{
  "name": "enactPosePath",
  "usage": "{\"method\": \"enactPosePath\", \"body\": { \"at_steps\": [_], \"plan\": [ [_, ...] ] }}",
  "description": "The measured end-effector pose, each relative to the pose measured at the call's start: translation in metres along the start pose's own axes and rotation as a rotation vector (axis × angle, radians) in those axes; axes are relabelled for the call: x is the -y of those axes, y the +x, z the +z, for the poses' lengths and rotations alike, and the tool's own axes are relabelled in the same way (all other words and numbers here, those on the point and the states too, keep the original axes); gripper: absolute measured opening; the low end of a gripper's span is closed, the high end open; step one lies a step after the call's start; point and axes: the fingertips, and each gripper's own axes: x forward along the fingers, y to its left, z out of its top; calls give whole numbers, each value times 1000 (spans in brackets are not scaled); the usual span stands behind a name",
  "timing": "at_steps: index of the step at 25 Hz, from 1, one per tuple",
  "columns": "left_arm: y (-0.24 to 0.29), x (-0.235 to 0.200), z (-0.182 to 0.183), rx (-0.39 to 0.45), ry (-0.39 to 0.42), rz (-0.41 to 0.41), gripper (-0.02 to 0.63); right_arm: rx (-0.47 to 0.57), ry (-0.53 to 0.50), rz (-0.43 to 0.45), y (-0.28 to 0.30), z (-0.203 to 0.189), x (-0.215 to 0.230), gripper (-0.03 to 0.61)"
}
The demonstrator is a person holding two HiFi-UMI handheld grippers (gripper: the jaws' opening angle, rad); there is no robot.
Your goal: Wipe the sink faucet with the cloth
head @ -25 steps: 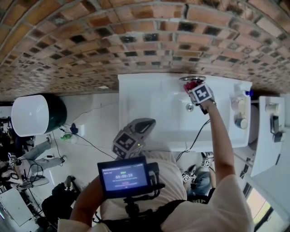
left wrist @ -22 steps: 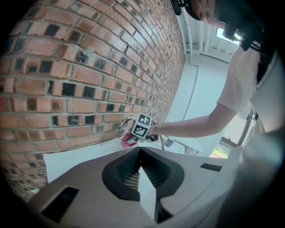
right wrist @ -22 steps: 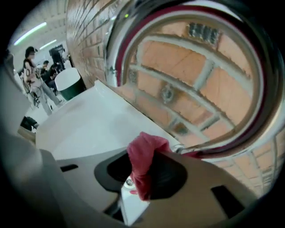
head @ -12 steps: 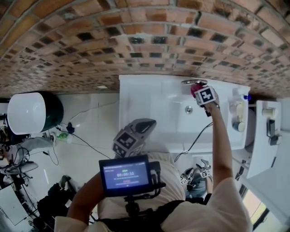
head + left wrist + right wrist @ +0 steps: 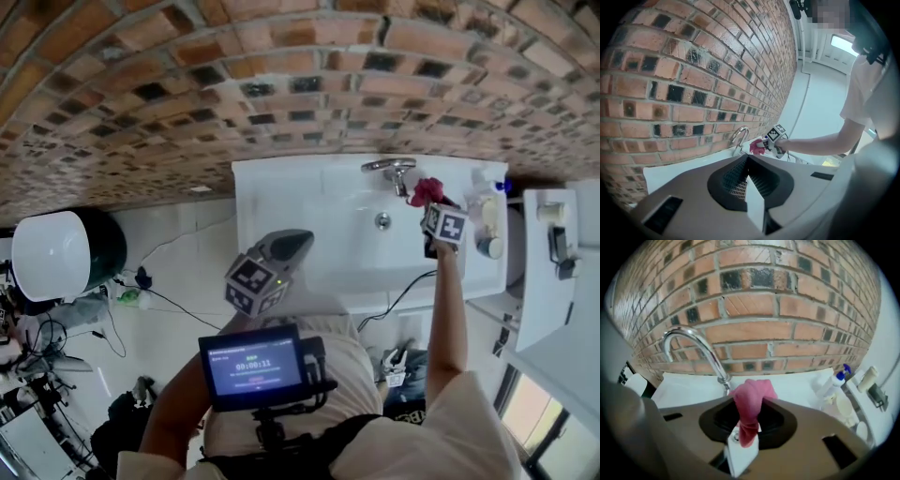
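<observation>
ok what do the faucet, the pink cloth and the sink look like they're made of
The faucet looks like polished metal, probably chrome-plated: the curved spout is silvery with bright highlights. The cloth is soft fabric, matte pink, bunching and folding limply. The sink is glossy white, likely ceramic, though its smooth, even surface could also be moulded resin.

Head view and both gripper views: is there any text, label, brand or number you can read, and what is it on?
Screen at the person's chest: a row of white digits like a timer, too small to read for sure.
Marker cubes: black-and-white square patterns only, no letters.
Blue-topped bottle: no label legible.
Pink cloth: no print.
</observation>
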Motion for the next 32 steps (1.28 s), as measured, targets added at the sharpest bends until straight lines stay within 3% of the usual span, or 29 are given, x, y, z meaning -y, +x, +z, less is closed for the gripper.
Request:
{"method": "enactPosePath", "body": {
  "at_steps": [3, 6, 9, 11, 16, 24, 28, 32],
  "plan": [
    [16, -10, 23, -7, 48, -6, -8, 17, 55, 8, -2, -47, -26, 109],
    [30, -8, 46, -12, 106, -28, -8, 19, 9, -1, 22, -93, -54, 109],
    [35, -4, 68, 5, 151, -45, -8, 67, -106, -34, 55, -102, -92, 110],
    [36, -2, 76, 4, 168, -51, -8, 79, -114, -104, 74, -96, -107, 110],
    [36, -5, 65, -36, 171, -46, -8, 81, 24, -274, 89, -74, -109, 109],
    [18, -12, 41, -46, 140, -17, -8, 170, 363, -188, 78, -33, -120, 106],
    [10, -17, 36, -35, 129, 3, -8, 214, 414, -178, 67, -16, -123, 106],
    [4, -20, 30, -20, 103, 22, -8, 146, 516, -188, 70, -39, -108, 106]
  ]
}}
